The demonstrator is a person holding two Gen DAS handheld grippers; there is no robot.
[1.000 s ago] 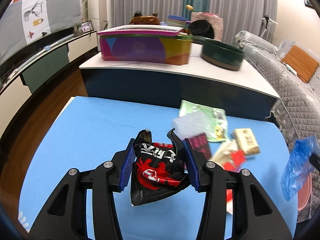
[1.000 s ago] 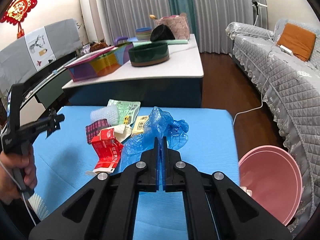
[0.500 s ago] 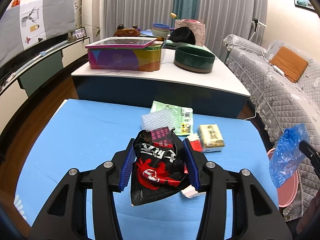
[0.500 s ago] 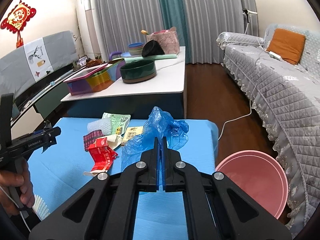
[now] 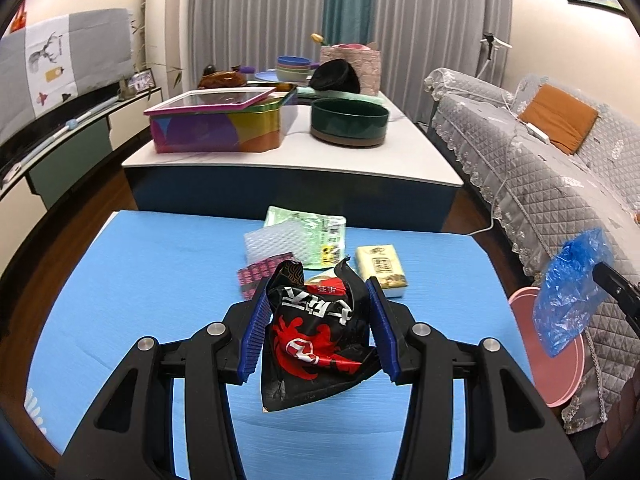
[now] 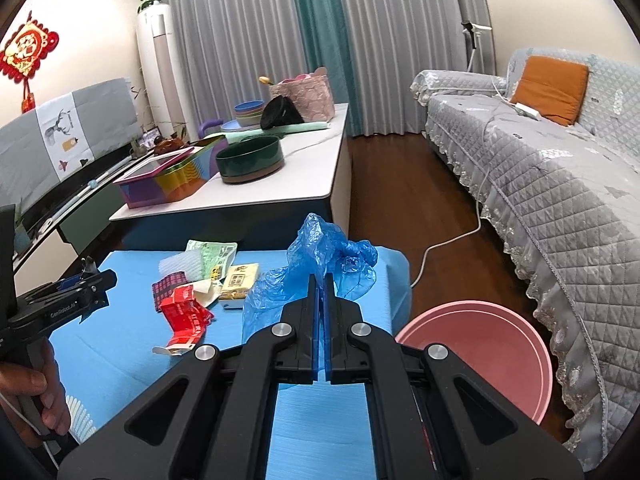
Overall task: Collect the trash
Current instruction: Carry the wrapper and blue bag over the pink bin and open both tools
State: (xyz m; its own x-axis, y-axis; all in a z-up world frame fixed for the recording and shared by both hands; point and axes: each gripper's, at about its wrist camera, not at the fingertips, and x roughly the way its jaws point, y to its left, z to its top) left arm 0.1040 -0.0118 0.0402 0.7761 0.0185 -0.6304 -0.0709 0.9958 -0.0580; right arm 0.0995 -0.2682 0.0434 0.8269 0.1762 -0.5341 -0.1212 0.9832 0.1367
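My left gripper [image 5: 316, 284] is shut on a crumpled black and red snack bag [image 5: 316, 336], held between its blue pads above the blue table [image 5: 160, 272]. My right gripper [image 6: 320, 278] is shut on a crumpled blue plastic bag [image 6: 328, 248], which hangs over the table's right end. That blue plastic bag [image 5: 568, 292] also shows at the right of the left wrist view. A pink basin [image 6: 472, 304] stands on the floor just right of the table. Left on the table are a red carton [image 6: 184, 312], a green packet [image 6: 214, 254], bubble wrap [image 6: 180, 266] and a tissue pack [image 6: 240, 280].
Behind the blue table stands a white-topped table [image 5: 400, 168] with a colourful tin [image 5: 216, 132] and a dark green bowl [image 5: 348, 122]. A grey quilted sofa [image 6: 560, 184] runs along the right. A white cable [image 6: 452, 240] lies on the wood floor.
Both grippers have moved to the right and risen a little, each keeping its load. The pink basin has come closer to the right gripper, and the table trash has slid left in both views.
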